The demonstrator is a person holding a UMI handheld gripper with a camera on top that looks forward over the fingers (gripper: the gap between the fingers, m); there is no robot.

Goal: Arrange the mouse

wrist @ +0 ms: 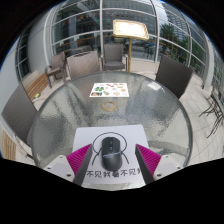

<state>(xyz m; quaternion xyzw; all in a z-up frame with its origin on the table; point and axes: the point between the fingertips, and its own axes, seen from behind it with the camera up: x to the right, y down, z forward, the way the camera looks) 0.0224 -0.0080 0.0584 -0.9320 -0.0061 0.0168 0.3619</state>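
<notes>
looks mid-grab: gripper spread wide around the black mouse on its white mat, glass table underneath, next up probably squeezing shut.

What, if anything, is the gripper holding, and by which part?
Nothing is held. The mouse lies on a white sheet between the open fingers of the gripper, with a gap at either side.

The gripper shows only as two fingers, one at the left and one at the right, each with a bright magenta pad on its inner face — flat, wedge-shaped, tapering toward the far tip. Outer parts are dark. No hand, sleeve or cable is visible.
</notes>
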